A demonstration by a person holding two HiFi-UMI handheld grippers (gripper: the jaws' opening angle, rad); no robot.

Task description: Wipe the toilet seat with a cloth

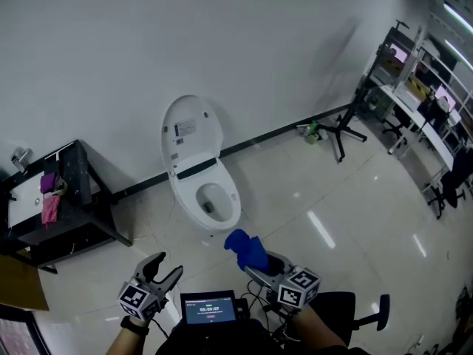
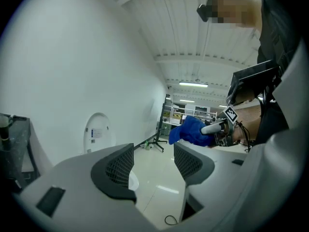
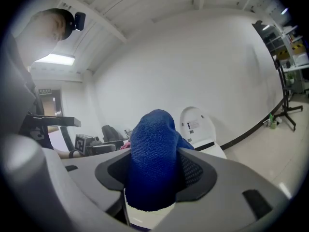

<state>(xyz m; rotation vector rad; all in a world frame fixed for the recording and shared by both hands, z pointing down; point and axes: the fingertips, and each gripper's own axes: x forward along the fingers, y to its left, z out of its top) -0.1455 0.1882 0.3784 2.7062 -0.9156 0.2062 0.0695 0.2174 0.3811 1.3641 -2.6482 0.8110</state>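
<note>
A white toilet (image 1: pixel 199 176) stands against the wall with its lid (image 1: pixel 189 133) raised and the seat (image 1: pixel 229 207) down. My right gripper (image 1: pixel 259 266) is shut on a blue cloth (image 1: pixel 246 248) and sits just in front of the bowl's near edge. The blue cloth (image 3: pixel 152 161) fills the space between the jaws in the right gripper view, with the toilet (image 3: pixel 198 129) behind it. My left gripper (image 1: pixel 164 270) is open and empty, low at the left. In the left gripper view my left gripper (image 2: pixel 152 166) points past the toilet lid (image 2: pixel 96 132) and the cloth (image 2: pixel 190 131).
A black stand (image 1: pixel 70 205) with a white basin and a pink cloth (image 1: pixel 50 207) is left of the toilet. A black tripod base (image 1: pixel 340 133) stands at the wall to the right. Desks and shelving (image 1: pixel 417 102) fill the far right. A small screen (image 1: pixel 210 310) sits at my chest.
</note>
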